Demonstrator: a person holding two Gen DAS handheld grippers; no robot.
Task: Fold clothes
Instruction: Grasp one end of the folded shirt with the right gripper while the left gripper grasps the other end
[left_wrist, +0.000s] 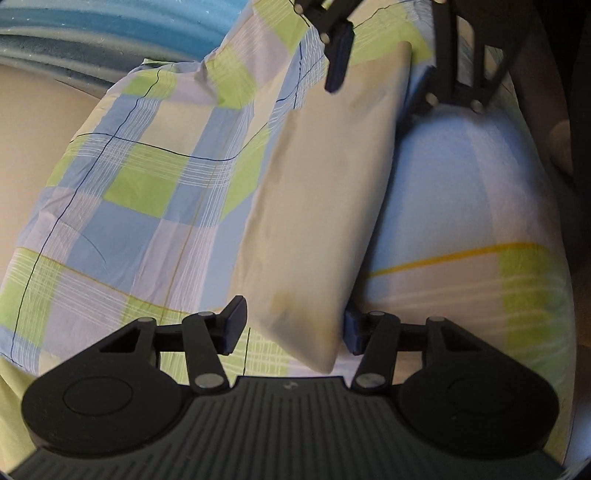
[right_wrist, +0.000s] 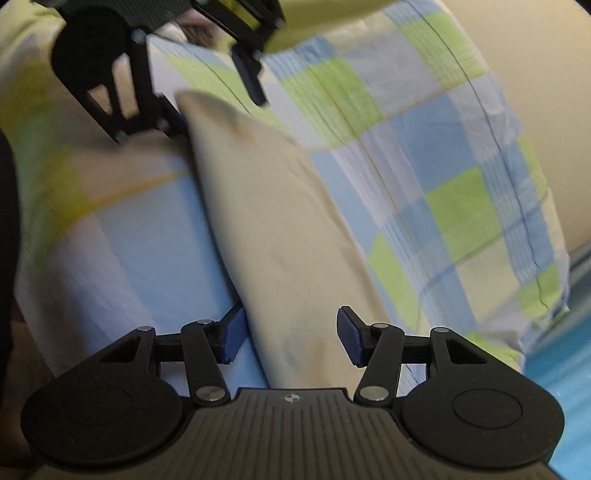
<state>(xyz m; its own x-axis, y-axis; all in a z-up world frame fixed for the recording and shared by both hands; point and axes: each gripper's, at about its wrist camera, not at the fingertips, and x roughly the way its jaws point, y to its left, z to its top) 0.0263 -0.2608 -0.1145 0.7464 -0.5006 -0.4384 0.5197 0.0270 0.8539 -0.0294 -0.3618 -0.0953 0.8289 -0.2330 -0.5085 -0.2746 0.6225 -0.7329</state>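
Observation:
A checked cloth (left_wrist: 147, 177) in blue, green and white lies spread out, with a long cream folded band (left_wrist: 317, 206) raised along its middle. My left gripper (left_wrist: 293, 328) stands open at the near end of that band, whose cream corner sits between its fingers. At the far end my right gripper (left_wrist: 380, 74) is open around the band's other tip. In the right wrist view the same cream band (right_wrist: 280, 221) runs from my right gripper (right_wrist: 291, 338) up to my left gripper (right_wrist: 214, 99), with the checked cloth (right_wrist: 424, 166) on the right.
A blue striped mat (left_wrist: 92, 33) lies beyond the cloth, with a beige surface (left_wrist: 29, 122) beside it. The mat (right_wrist: 561, 369) and the beige surface (right_wrist: 535, 74) also show in the right wrist view. A dark shape fills the far left edge there.

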